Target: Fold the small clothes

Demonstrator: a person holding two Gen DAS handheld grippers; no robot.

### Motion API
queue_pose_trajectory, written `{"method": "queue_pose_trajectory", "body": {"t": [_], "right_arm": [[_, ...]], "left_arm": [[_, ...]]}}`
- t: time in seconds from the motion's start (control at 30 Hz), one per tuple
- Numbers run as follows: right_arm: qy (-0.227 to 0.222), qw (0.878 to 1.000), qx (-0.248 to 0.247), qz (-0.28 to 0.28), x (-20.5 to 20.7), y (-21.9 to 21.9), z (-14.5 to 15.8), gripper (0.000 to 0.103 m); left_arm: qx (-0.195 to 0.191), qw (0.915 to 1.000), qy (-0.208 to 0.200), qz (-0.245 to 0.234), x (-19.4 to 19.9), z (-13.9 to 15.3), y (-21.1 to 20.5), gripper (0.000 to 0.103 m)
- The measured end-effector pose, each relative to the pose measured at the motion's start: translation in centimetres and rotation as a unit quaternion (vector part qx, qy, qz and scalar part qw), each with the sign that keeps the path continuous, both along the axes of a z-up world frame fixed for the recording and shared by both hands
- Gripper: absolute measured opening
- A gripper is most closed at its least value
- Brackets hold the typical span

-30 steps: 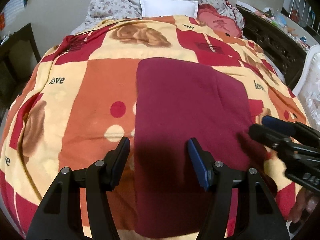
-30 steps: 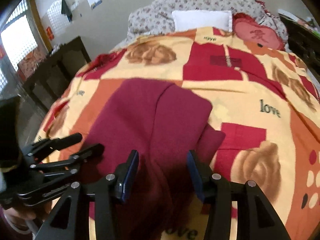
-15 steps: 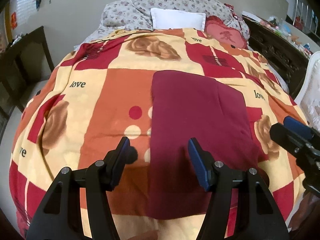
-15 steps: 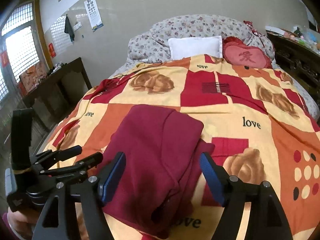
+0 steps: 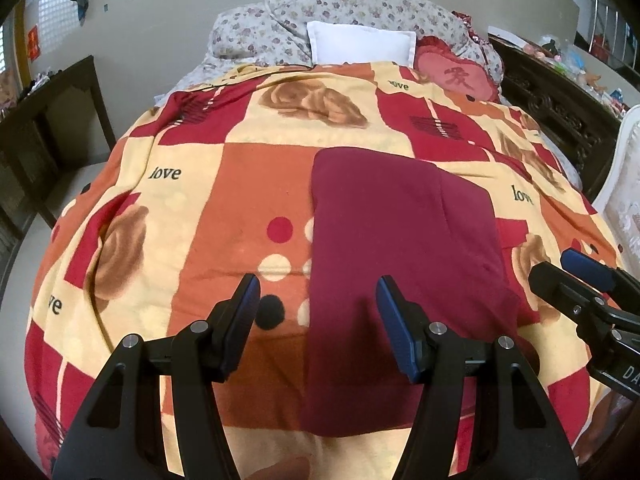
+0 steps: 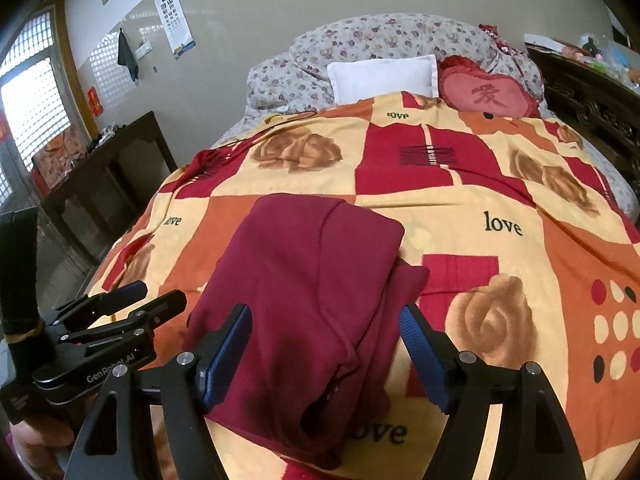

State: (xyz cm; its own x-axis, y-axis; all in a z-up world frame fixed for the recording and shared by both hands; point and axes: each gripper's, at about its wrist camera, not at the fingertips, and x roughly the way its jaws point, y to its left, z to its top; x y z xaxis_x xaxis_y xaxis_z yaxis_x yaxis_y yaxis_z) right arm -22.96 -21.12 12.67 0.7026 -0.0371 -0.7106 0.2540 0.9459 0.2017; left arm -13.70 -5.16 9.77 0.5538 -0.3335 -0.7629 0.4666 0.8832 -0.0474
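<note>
A dark red garment (image 5: 400, 232) lies folded into a long rectangle on the patterned blanket (image 5: 224, 208), flat and free of both grippers. In the right wrist view the garment (image 6: 312, 264) shows a folded-over top layer, with a lower layer sticking out at its right edge. My left gripper (image 5: 316, 292) hovers open above the garment's near left edge, nothing between its fingers. My right gripper (image 6: 324, 316) hangs open and wide over the garment's near end, also holding nothing. Each gripper shows in the other's view: the right gripper (image 5: 576, 276), the left gripper (image 6: 132, 300).
The blanket covers a bed with a white pillow (image 5: 360, 44), a floral quilt and a red heart cushion (image 6: 488, 96) at its head. A dark wooden table (image 6: 100, 168) stands left of the bed, and a carved dark sideboard (image 5: 560, 108) stands to the right.
Both grippers have drawn back and up from the garment, so more of the bed shows. The right gripper's jaws have widened. The garment has stayed flat.
</note>
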Motion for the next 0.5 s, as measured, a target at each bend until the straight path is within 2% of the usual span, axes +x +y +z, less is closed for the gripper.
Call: {"method": "queue_pose_trajectory", "body": {"t": [0.5], "right_arm": [[0.020,1.000,0.010,0.001,0.6,-0.1,-1.2,0.074]], "left_arm": [[0.012,0.9998,0.014,0.002,0.4,-1.0,-0.4,0.060]]}}
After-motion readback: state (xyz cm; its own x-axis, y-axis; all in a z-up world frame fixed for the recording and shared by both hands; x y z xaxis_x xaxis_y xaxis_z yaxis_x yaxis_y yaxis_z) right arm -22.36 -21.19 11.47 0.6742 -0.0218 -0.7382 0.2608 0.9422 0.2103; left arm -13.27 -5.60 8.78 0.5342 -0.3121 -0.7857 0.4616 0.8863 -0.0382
